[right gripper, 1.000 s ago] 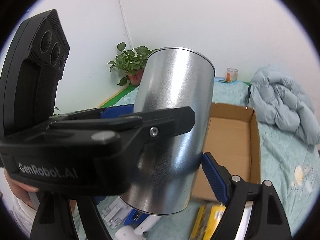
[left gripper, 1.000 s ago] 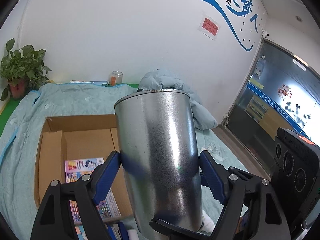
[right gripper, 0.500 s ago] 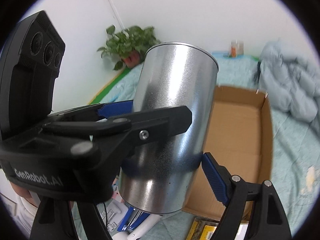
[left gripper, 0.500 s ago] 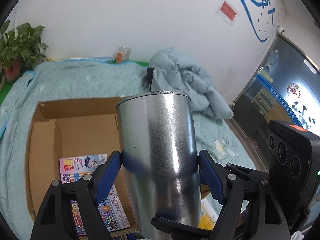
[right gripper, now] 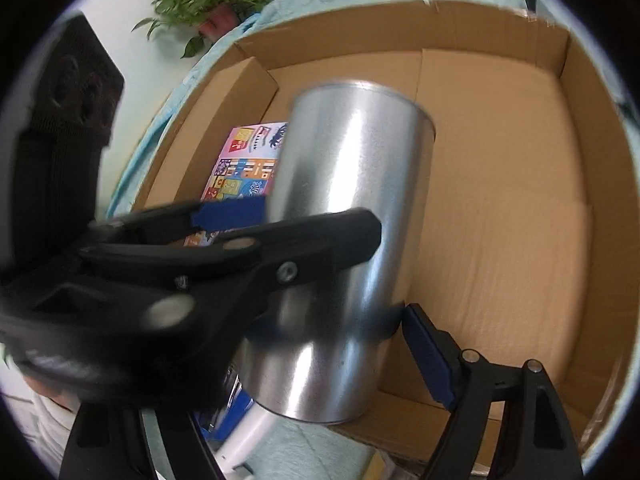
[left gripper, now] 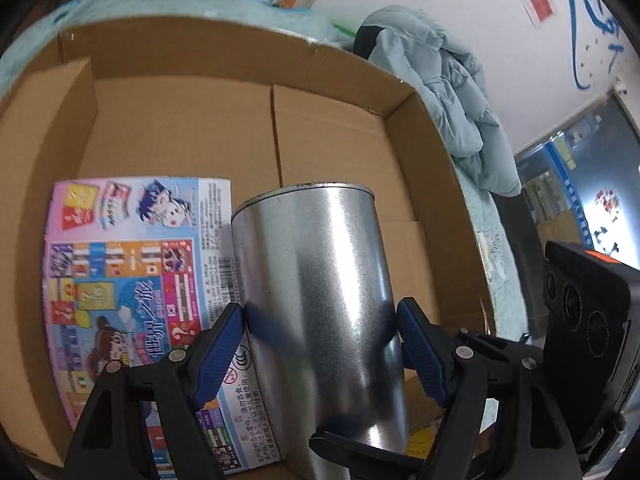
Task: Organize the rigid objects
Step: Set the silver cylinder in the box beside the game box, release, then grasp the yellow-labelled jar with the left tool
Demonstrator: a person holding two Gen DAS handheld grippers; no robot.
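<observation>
Both wrist fisheyes look steeply down at close range into the open brown cardboard box (left gripper: 332,136) (right gripper: 500,184); they share its floor (and the shiny metal cylinder (left gripper: 320,292) (right gripper: 344,216)).

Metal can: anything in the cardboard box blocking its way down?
Partly. The metal can, clamped by the left gripper and right gripper, hangs over the cardboard box. A colourful printed box lies flat on the left; the floor to its right looks bare.
</observation>
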